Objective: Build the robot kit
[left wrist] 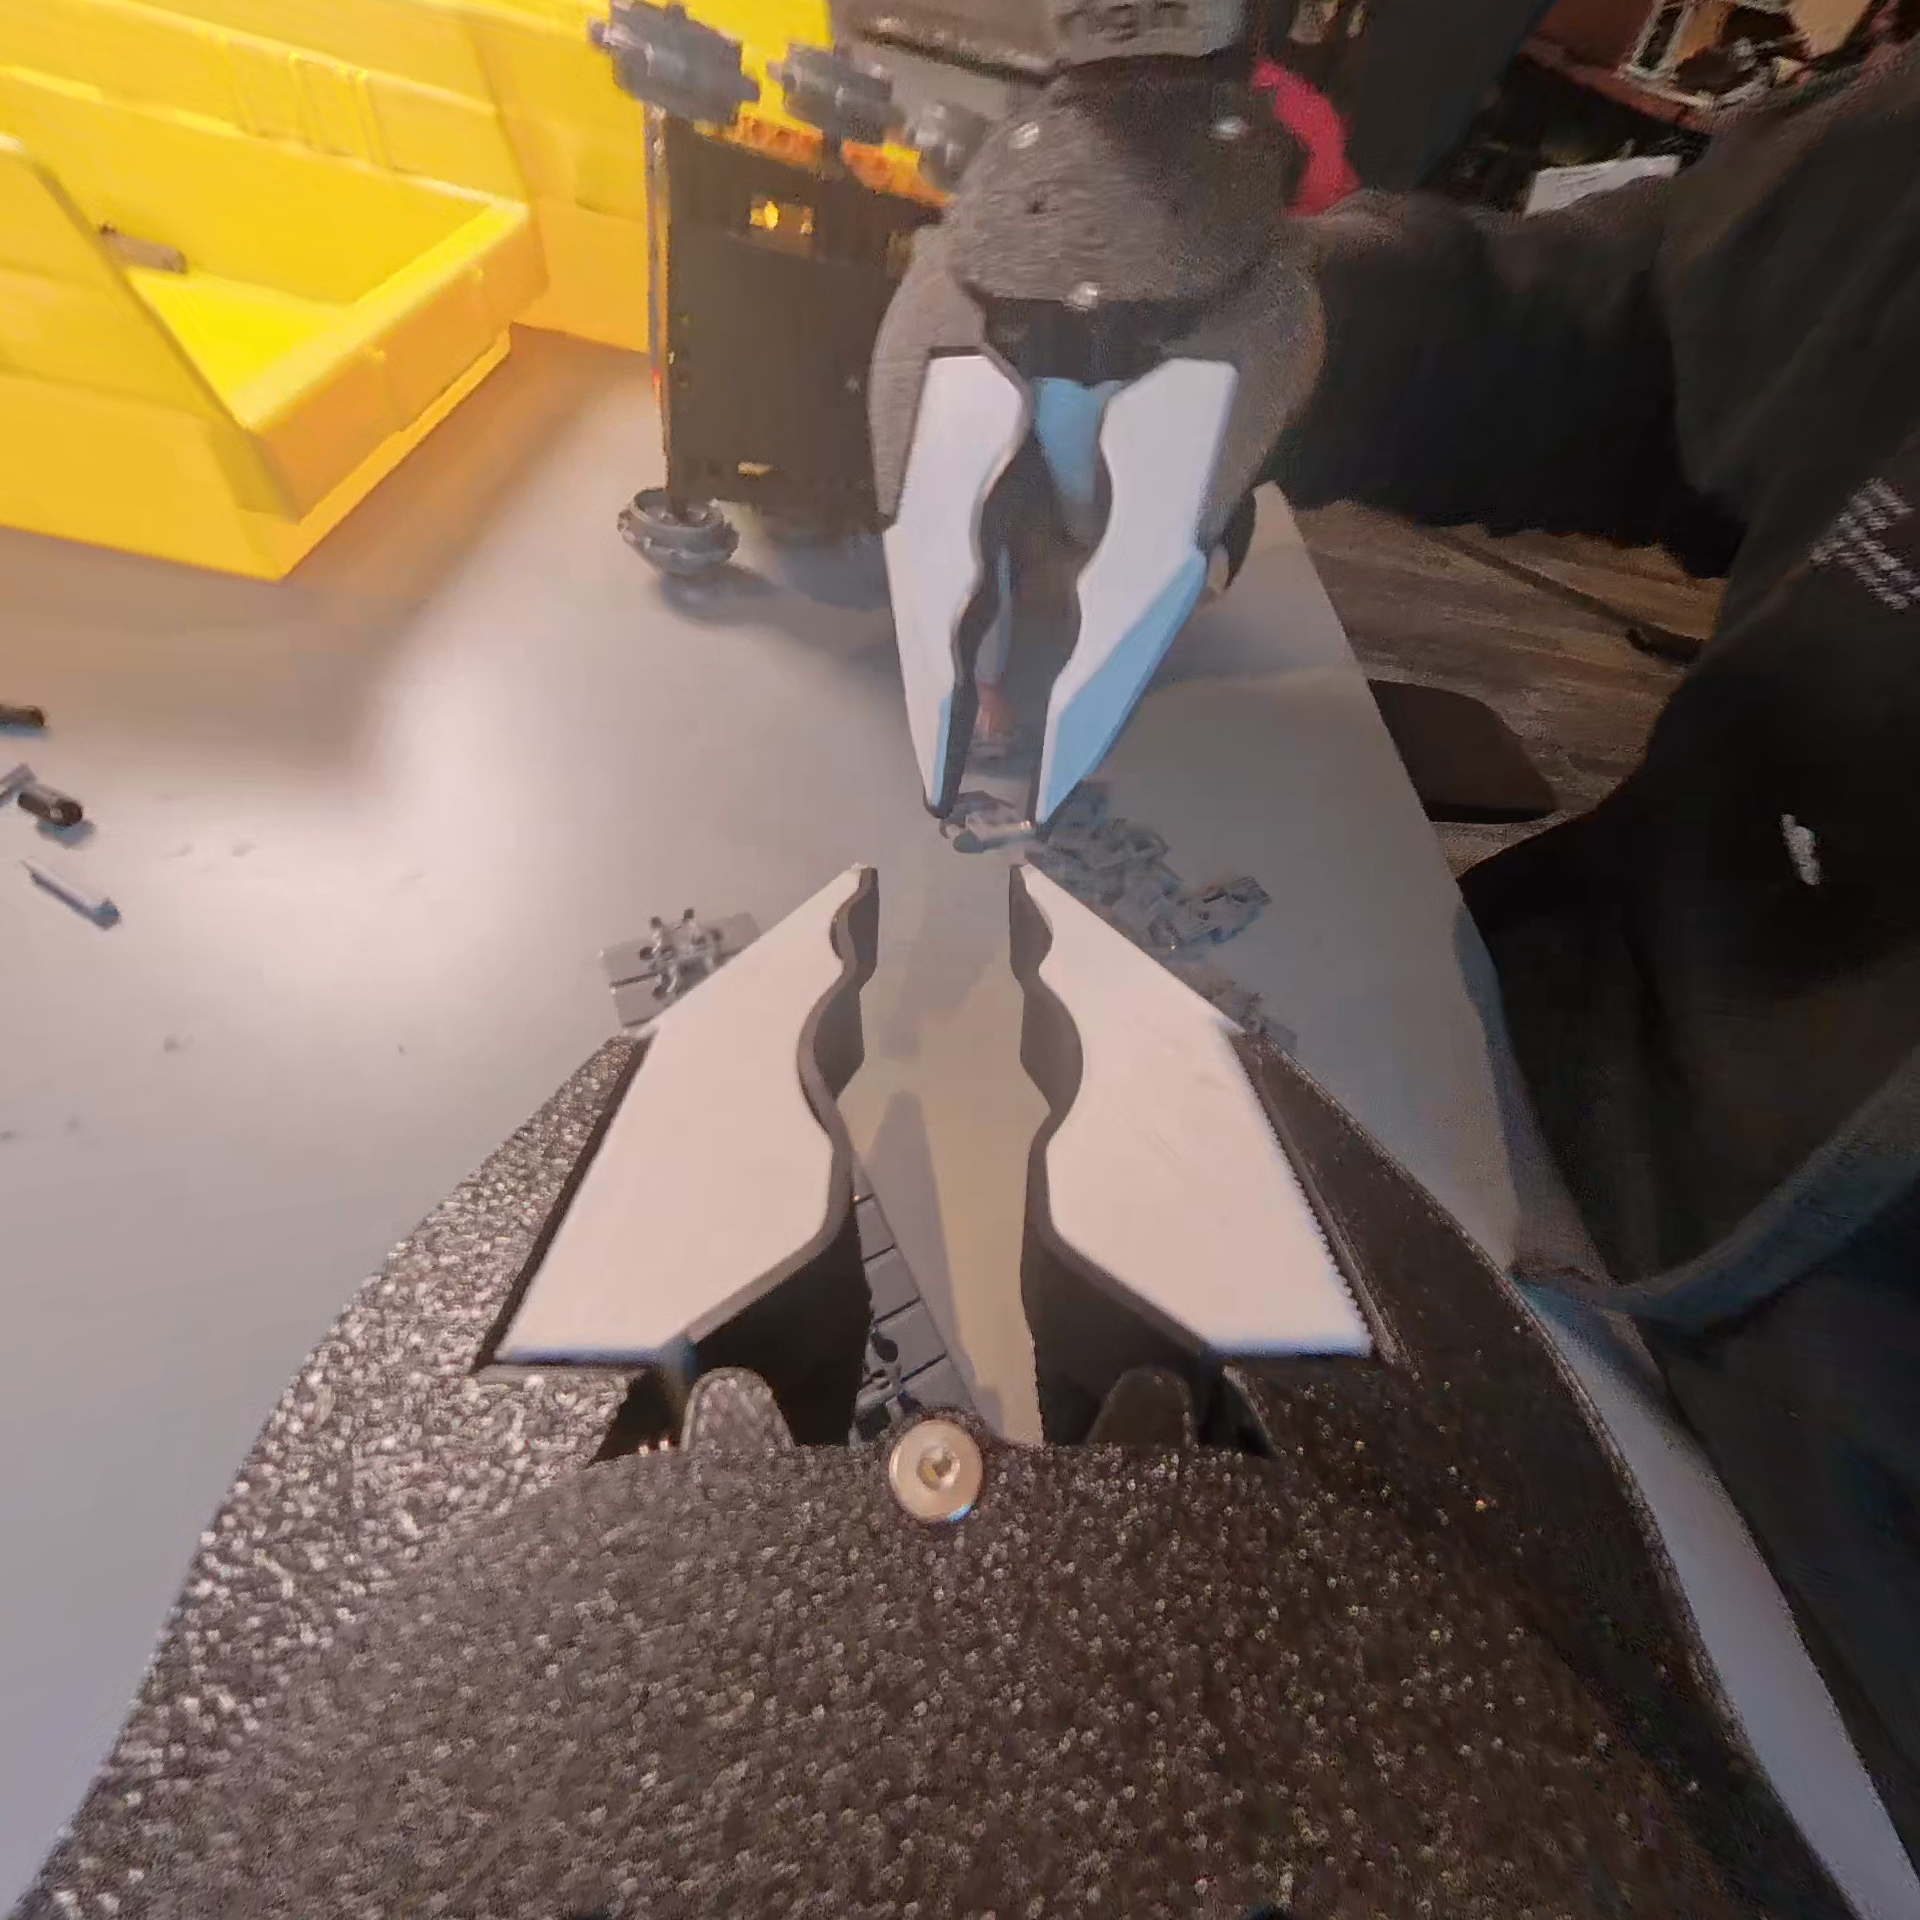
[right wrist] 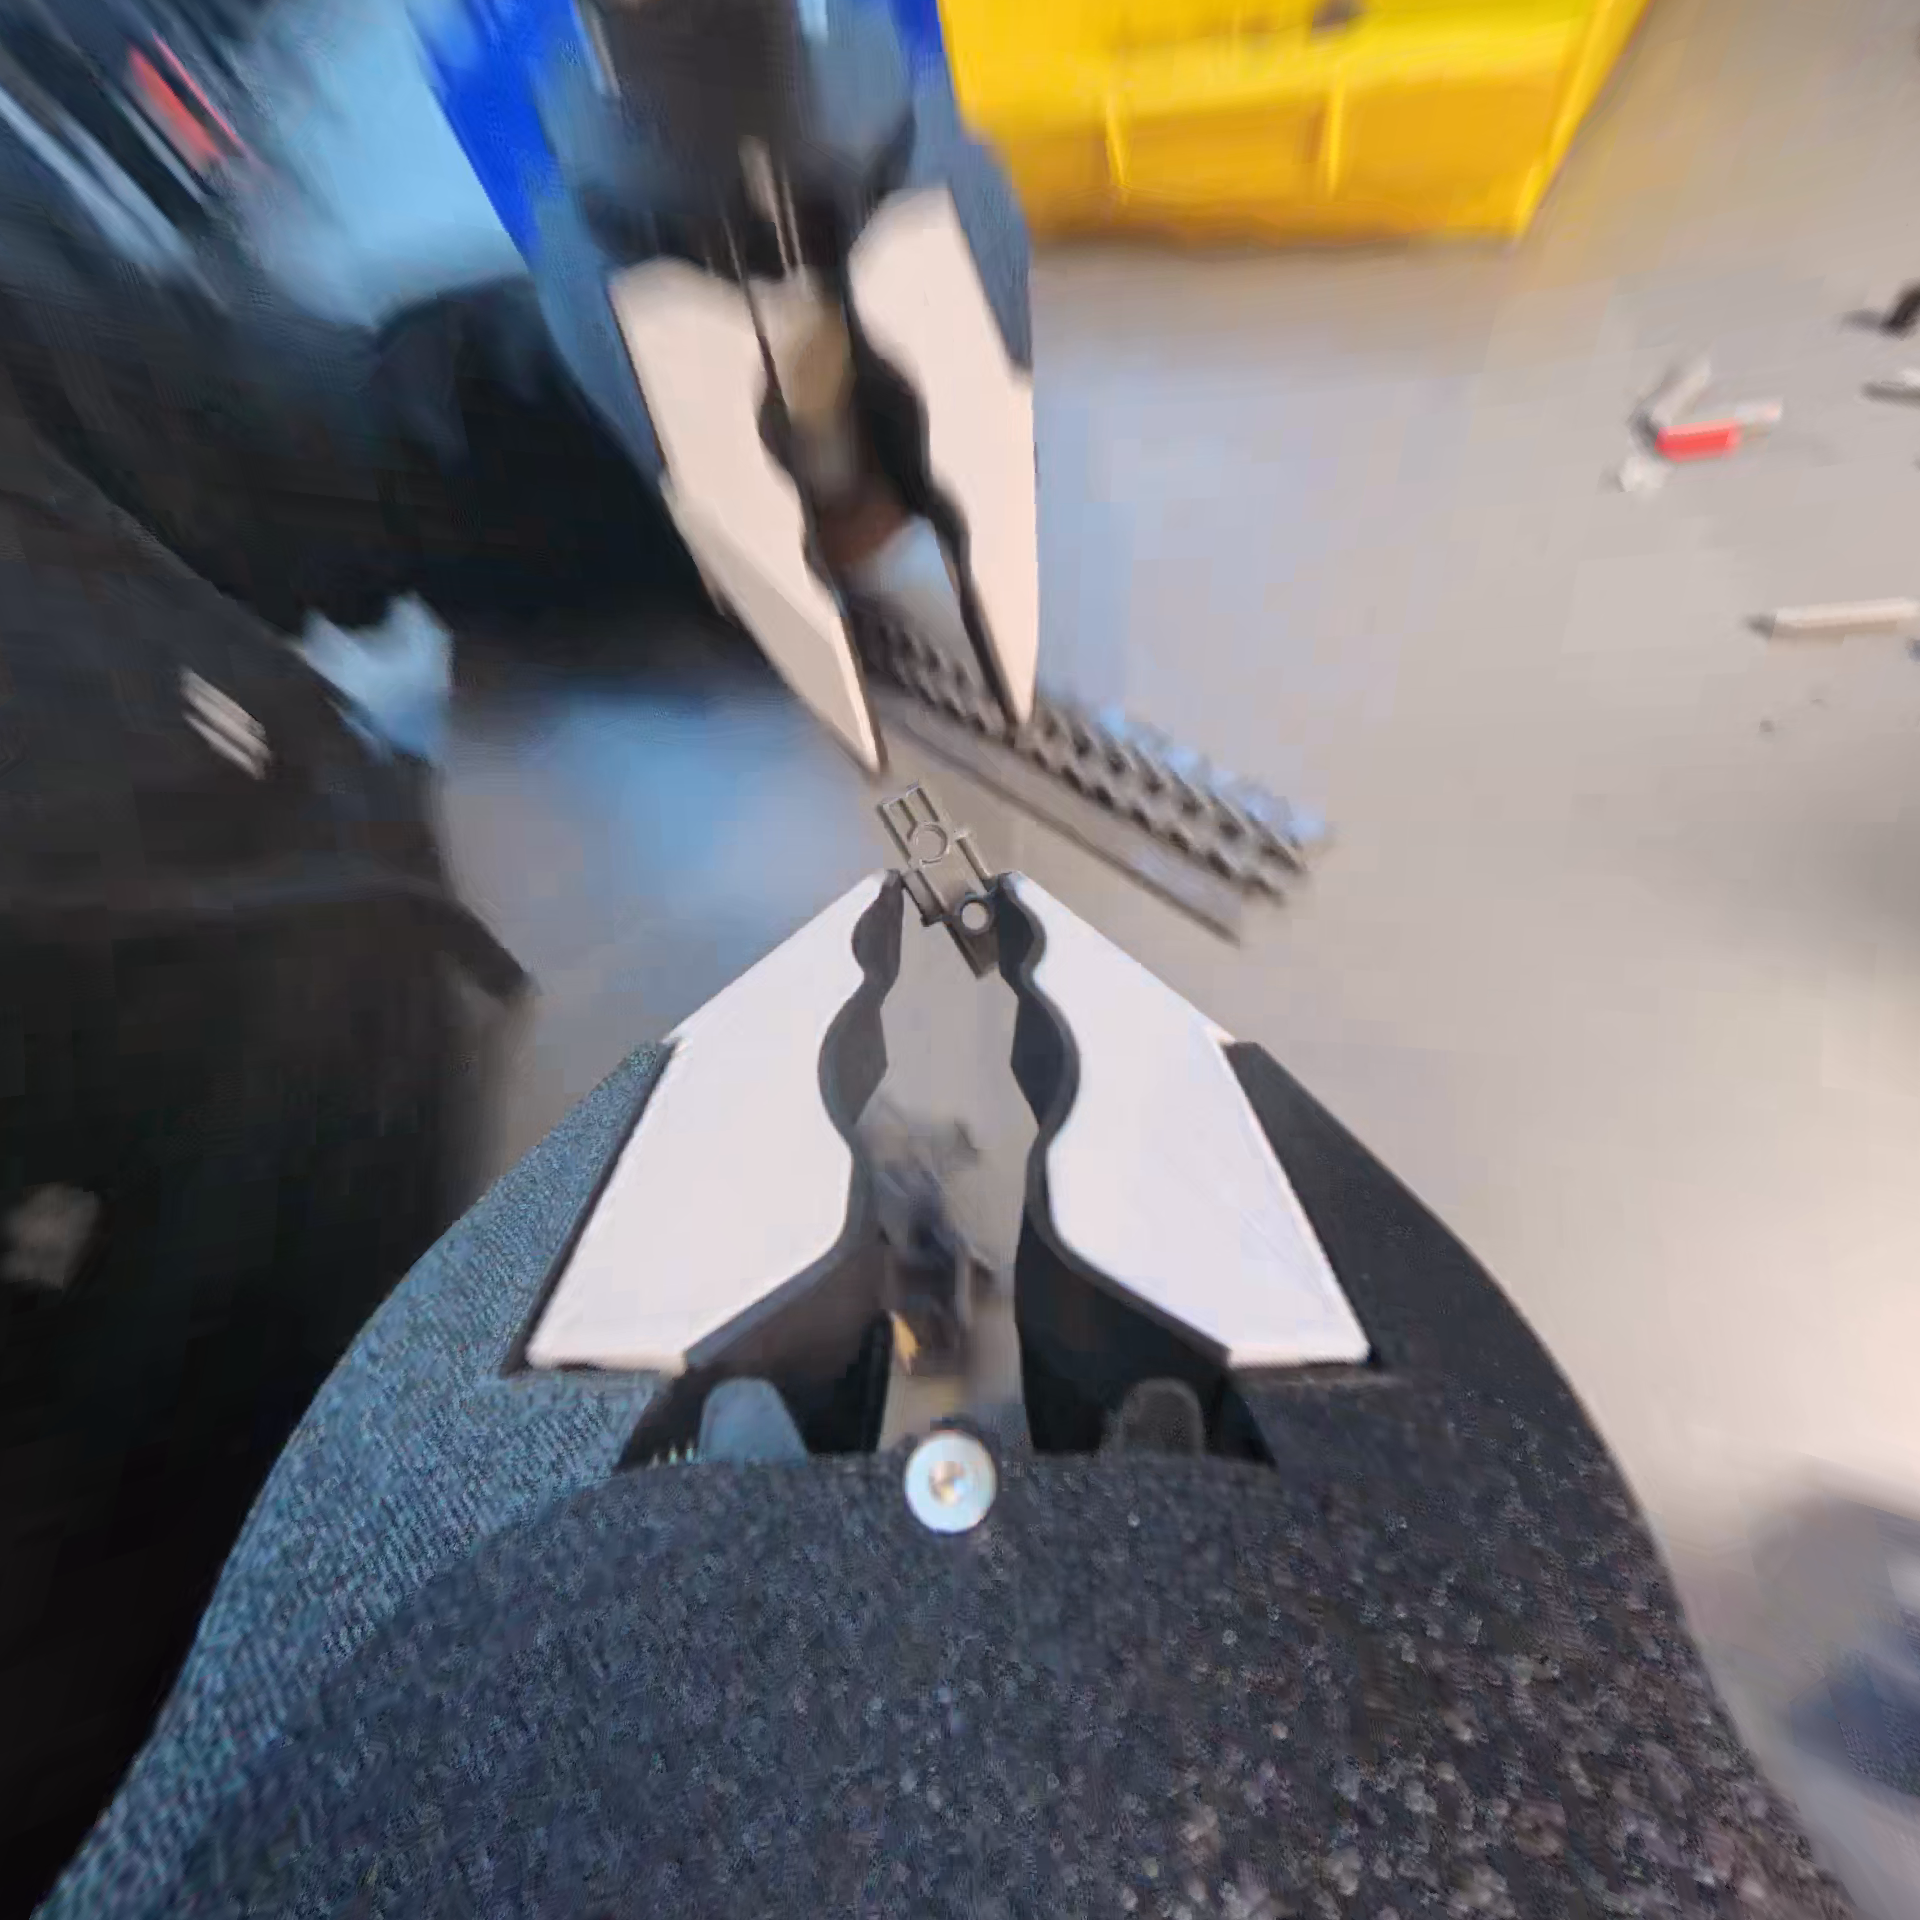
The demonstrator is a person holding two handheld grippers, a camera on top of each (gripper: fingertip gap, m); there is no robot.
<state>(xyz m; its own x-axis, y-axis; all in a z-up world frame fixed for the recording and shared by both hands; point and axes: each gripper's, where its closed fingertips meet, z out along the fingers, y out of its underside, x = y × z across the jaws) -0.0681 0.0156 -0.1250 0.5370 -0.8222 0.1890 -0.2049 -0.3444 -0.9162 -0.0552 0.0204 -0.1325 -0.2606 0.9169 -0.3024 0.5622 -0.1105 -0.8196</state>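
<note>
Pinched at the very tips of the right gripper (right wrist: 943, 883) is a small dark grey plastic link (right wrist: 940, 883), flat and slotted with round holes; it juts forward and slightly left from between the fingers, which are clamped onto its near end. In the left wrist view the same gripper (left wrist: 987, 816) comes in from the far side with its pale fingers angled down, and the little link (left wrist: 982, 826) shows as a dark bit at their tips, low over the grey table (left wrist: 416, 727). Facing it, tip to tip, is the left gripper (left wrist: 943, 883) — fingers spread apart with bare table between them, gripping nothing; from the right wrist view it (right wrist: 951, 732) is blurred but the gap between its tips is plain. Just behind the two sets of tips lies a long dark chain of linked pieces (right wrist: 1101, 800), running away to the right on the table, and in the left wrist view a strip of the same kind (left wrist: 1143, 883) trails off beside the left gripper's right finger. A separate grey piece (left wrist: 675, 961) lies by its left finger. Farther off stand yellow bins (left wrist: 260, 312) and a black block-built frame (left wrist: 769, 343) with a small wheel (left wrist: 677, 528) at its foot — a few loose small parts (right wrist: 1704, 416) lie scattered well apart on the table. A person's dark sleeve (left wrist: 1714, 520) fills the right of the left wrist view.
</note>
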